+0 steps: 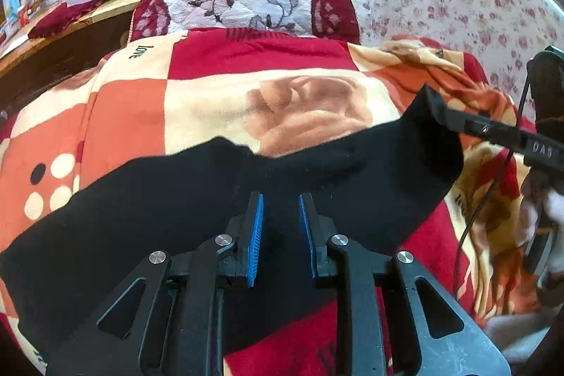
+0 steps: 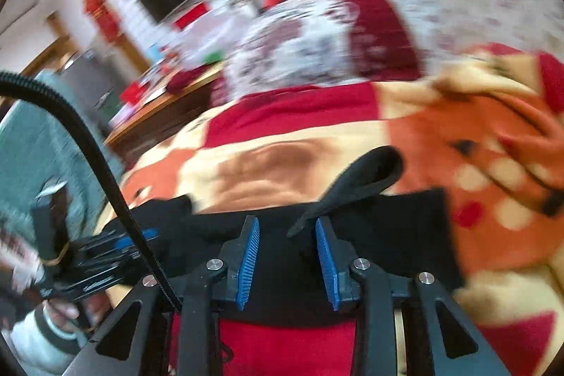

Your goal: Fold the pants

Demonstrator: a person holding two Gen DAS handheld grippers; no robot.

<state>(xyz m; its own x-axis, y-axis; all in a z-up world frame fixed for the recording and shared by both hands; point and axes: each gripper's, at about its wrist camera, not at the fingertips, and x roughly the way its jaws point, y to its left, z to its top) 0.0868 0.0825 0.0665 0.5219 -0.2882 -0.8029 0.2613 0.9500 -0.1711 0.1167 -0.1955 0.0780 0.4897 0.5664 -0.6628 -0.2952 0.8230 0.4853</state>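
Pants (image 1: 176,199): black garment lying flat across the patterned blanket on the bed, directly under both tools.
Left hand-held gripper (image 1: 280,235): jaws narrowly parted, blue pads clear of the cloth, nothing between them; it hangs just above the pants.
Right hand-held gripper (image 2: 287,258): jaws parted somewhat wider; a loose black strip of the garment (image 2: 356,178) rises between the pads without being pinched, as far as the blurred view shows.
Blanket (image 1: 211,87): red, orange and cream checks, bare beyond the far edge of the pants.
Progress (judged): the pants look doubled into a broad band and let go, so one fold appears done.
Remaining (judged): further folds to shorten the band, then smoothing.
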